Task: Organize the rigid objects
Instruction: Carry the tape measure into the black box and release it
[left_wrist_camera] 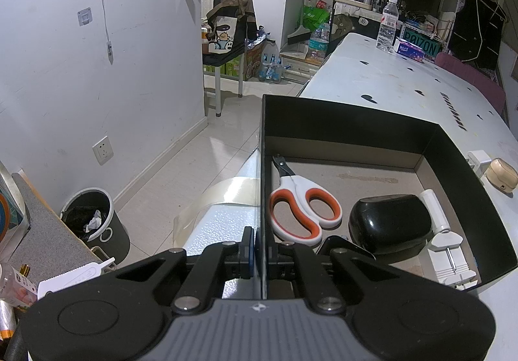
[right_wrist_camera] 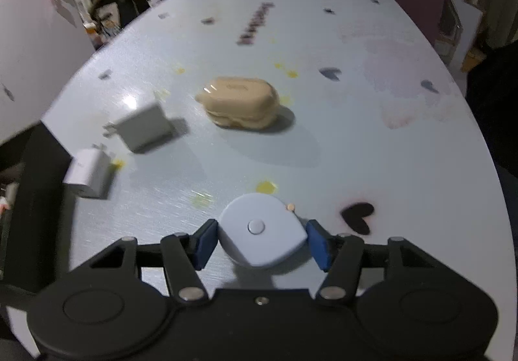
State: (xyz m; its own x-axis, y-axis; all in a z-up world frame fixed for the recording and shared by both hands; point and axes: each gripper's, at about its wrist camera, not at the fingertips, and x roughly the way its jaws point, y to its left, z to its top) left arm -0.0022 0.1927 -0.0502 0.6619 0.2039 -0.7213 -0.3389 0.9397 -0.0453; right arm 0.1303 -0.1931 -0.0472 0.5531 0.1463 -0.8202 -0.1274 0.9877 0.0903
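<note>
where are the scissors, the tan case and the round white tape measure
scissors (left_wrist_camera: 304,212): left wrist view, on the orange-lined handles
tan case (right_wrist_camera: 241,107): right wrist view, on its front face
round white tape measure (right_wrist_camera: 259,233): right wrist view, on its top face

the bench (right_wrist_camera: 356,134) has a pale top printed with small dark heart marks and yellow spots. directly on it: a black open box (left_wrist_camera: 356,121) at the near edge, two white chargers (right_wrist_camera: 142,129) (right_wrist_camera: 85,174), a beige case (right_wrist_camera: 241,107), a white round item, possibly a tape measure (right_wrist_camera: 260,230), and, at the far end, a water bottle (left_wrist_camera: 387,26) and a tissue pack (left_wrist_camera: 409,48).
</note>
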